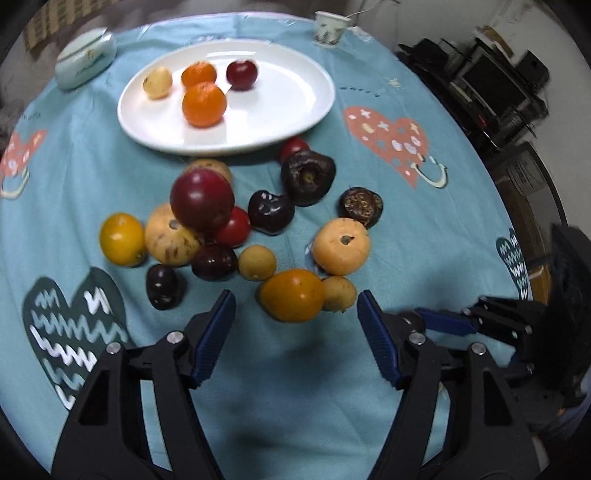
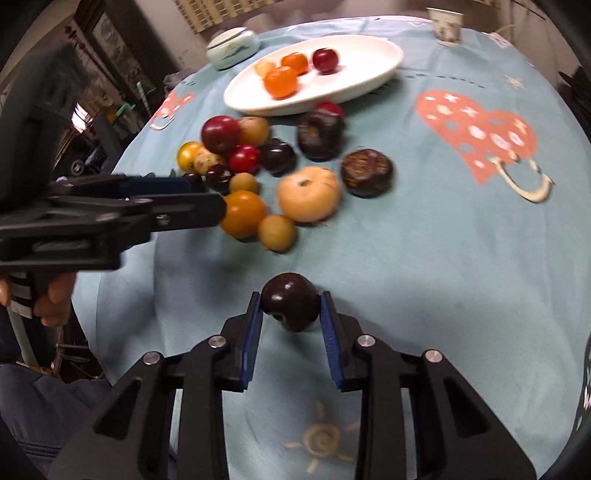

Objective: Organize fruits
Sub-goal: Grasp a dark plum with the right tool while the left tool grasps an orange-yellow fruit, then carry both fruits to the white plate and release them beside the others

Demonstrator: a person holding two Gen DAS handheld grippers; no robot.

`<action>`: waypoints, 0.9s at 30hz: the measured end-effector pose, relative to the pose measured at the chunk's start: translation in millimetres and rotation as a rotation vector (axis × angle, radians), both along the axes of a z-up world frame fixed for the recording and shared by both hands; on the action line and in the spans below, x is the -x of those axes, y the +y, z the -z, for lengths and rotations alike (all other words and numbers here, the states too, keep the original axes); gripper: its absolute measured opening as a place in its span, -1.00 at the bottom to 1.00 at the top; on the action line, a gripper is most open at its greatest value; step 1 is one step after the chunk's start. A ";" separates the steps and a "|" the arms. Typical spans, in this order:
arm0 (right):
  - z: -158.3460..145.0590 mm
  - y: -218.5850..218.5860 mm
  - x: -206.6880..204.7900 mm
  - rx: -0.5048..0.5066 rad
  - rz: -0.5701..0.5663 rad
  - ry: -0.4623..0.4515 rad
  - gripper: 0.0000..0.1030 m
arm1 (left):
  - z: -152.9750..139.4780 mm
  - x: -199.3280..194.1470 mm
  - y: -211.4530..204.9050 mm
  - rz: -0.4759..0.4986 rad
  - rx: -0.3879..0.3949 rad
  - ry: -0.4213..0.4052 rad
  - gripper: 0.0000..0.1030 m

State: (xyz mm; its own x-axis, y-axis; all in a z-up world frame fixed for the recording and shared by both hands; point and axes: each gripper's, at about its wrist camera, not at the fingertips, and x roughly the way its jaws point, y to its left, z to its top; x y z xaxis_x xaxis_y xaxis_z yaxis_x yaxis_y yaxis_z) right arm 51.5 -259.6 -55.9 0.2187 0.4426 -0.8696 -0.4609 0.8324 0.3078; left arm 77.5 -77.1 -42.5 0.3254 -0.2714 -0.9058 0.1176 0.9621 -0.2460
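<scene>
A round dark purple plum sits low in the frame's centre, clamped between the right tongs above the blue-clothed bench. The left tongs gape wide near a glossy orange tomato; the white oval plate lies at upper centre.

No legible text — tablecloth script marks too blurred.

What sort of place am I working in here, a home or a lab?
Most likely a lived-in home, at a dining table. The round table wears a blue heart-print tablecloth, set with a white oval plate of fruit and a patterned teacup; cluttered dark shelving stands behind it.
</scene>
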 end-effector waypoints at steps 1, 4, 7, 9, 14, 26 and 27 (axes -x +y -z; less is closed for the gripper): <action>-0.6 -2.9 1.4 -0.003 0.004 0.000 -0.39 | 4.1 -3.8 -0.9 -0.026 0.002 0.020 0.29; -1.6 -8.0 3.6 -0.010 -0.011 0.000 -0.39 | 13.5 -12.1 -3.3 -0.084 -0.024 0.055 0.12; -1.3 -12.0 0.9 -0.013 -0.028 0.005 -0.39 | 26.0 -20.1 -4.9 -0.132 -0.006 0.095 -0.07; -1.9 -14.4 -2.1 -0.017 -0.041 0.007 -0.39 | 25.4 -19.9 -7.2 -0.139 0.003 0.086 -0.14; -7.2 -19.3 -9.7 -0.026 -0.061 -0.006 -0.39 | 20.7 -10.0 -6.9 -0.124 -0.011 0.075 -0.15; -66.0 6.2 -33.7 -0.099 -0.117 -0.146 -0.38 | -63.7 3.3 16.5 -0.069 -0.059 -0.162 -0.15; -74.8 8.8 -38.4 -0.111 -0.115 -0.167 -0.38 | -73.6 -1.9 19.5 -0.072 -0.066 -0.190 -0.15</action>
